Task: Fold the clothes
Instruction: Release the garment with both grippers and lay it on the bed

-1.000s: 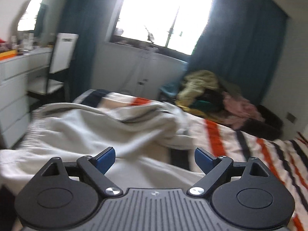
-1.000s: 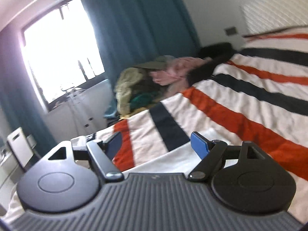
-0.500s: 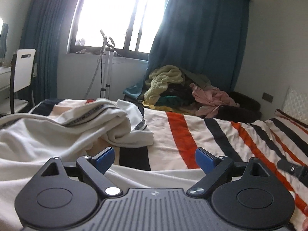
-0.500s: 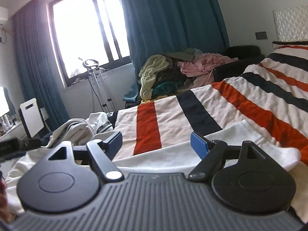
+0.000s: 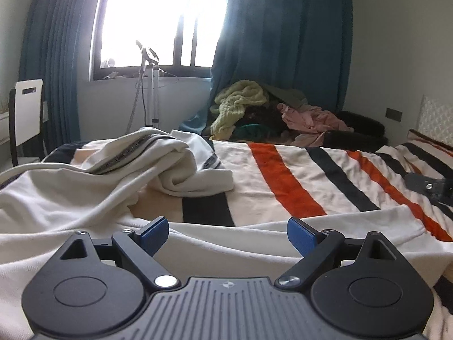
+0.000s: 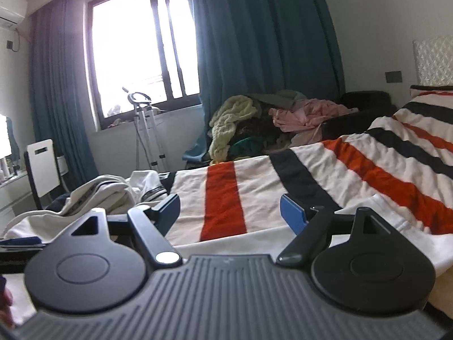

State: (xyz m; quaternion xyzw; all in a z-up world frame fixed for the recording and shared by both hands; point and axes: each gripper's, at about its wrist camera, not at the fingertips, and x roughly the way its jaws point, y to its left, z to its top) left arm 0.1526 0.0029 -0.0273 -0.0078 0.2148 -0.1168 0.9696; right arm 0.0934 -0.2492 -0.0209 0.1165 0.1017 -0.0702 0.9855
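Note:
A cream-white garment [image 5: 85,198] lies rumpled across the near side of a striped bed [image 5: 283,175], its bunched part at the left and a flat edge running right below my fingers. My left gripper [image 5: 228,233] hovers low over that flat edge, open, with nothing between its blue pads. The right wrist view shows the same garment [image 6: 354,226] under and ahead of my right gripper [image 6: 230,211], which is open and empty too. Part of the right gripper's black frame [image 5: 427,188] shows at the right edge of the left wrist view.
A heap of other clothes [image 5: 269,113], yellow, green and pink, sits at the far side of the bed under the blue curtain [image 5: 283,42]. A white chair [image 6: 42,167] and a metal stand [image 5: 148,90] are by the window at the left.
Both views have swung and levelled out: the left gripper sank toward the garment's flat edge, and the right one came lower over the bed. Both stayed open.

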